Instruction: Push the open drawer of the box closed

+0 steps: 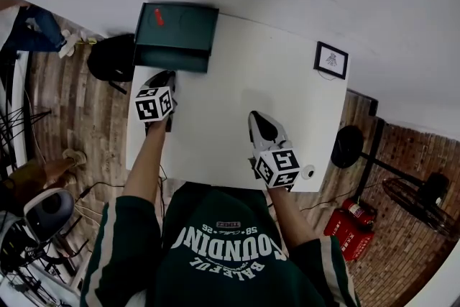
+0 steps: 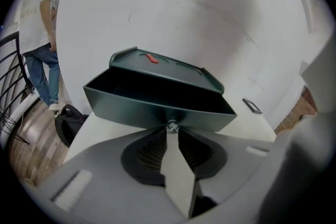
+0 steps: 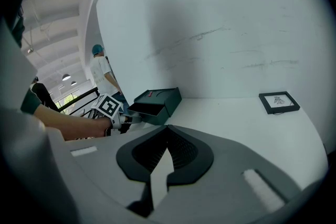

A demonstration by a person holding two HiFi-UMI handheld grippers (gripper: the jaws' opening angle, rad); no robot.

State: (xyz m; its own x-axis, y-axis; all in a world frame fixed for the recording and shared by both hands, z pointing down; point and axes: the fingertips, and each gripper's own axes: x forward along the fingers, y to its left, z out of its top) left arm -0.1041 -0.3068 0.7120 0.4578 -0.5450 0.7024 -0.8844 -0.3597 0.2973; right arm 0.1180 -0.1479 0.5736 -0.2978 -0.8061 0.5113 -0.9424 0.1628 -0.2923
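I count one box, dark green, at the far left corner of the white worktop. Its single drawer is pulled out toward the near side. The drawer is the same dark green, with sloping walls and a dark inside in which I can make out nothing. One small metal knob sits at the middle of its front. One small red object lies on the box's flat top.

I have two hand-held grippers. My left hand-held gripper is right at the drawer front, its jaws clenched on the knob. My right hand-held gripper is near the middle of the worktop, toward the near right and well apart from the box. Its jaws are pressed together with nothing between them.

One small black picture frame lies flat at the far right of the worktop. One person stands beyond the worktop's left edge.
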